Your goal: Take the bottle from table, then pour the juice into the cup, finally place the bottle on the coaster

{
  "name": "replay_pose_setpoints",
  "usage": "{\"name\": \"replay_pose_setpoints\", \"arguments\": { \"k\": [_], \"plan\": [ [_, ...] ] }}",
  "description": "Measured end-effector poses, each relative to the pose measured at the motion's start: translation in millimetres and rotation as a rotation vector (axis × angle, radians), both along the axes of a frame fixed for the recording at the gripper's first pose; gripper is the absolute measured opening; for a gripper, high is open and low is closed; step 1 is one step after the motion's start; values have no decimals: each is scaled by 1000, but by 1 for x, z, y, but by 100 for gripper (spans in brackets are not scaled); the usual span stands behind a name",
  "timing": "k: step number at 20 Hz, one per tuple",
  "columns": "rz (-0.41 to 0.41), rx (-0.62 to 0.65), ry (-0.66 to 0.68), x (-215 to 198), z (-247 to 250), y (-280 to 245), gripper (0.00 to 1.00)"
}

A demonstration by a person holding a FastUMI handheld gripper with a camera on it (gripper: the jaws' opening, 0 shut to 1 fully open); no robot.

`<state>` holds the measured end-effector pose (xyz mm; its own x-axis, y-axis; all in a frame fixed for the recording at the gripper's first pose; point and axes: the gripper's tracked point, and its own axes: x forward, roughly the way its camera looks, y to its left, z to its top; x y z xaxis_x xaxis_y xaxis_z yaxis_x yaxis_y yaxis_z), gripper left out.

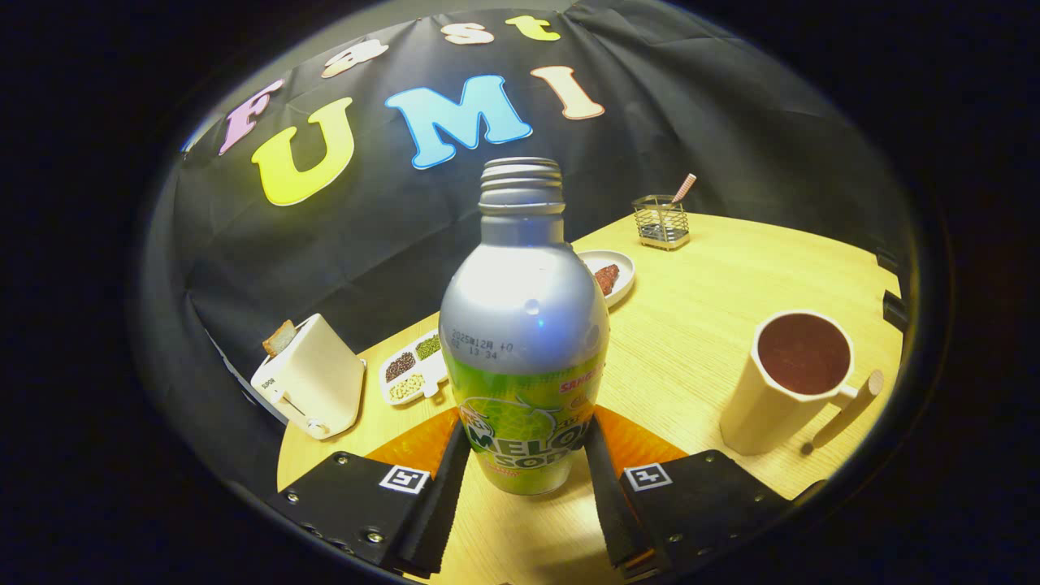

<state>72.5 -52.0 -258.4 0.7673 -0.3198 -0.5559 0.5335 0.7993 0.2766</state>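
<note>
The melon soda bottle [522,341] stands upright at the centre of the frame on the wooden table [715,284], its threaded neck uncapped. Its body is smooth brushed metal above, with a green printed band below. An orange coaster [414,445] lies flat just behind its base, showing on both sides.

To the right, well apart, stands a cream faceted cup [784,382] with a wooden handle; its inside looks dark brown. Behind the bottle sits a small white dish [611,275] holding a reddish morsel. Farther back, upper right, is a wire mesh holder [661,221] with a striped straw. At left sit a cream toaster [313,388] with a slice of bread in it and a white divided tray [414,367] of seeds. Nothing stands between bottle and cup.

The gripper [524,479], bottom centre, flanks the bottle's lower body; both ribbed fingers [443,500] lie against its sides, pinching it.
</note>
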Motion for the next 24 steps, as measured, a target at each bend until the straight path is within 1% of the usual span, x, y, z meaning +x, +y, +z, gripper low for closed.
{"name": "replay_pose_setpoints", "arguments": {
  "k": [3, 8, 12, 14, 18, 24],
  "plan": [
    [1, -33, 8, 17, -6, -1, 72],
    [0, -91, 41, 33, -21, -10, 72],
    [1, -122, 51, 42, -30, -17, 73],
    [18, -133, 56, 46, -36, -16, 74],
    [35, -167, 47, 54, -37, -17, 75],
    [61, -208, 65, 55, -37, -13, 78]
  ]
}}
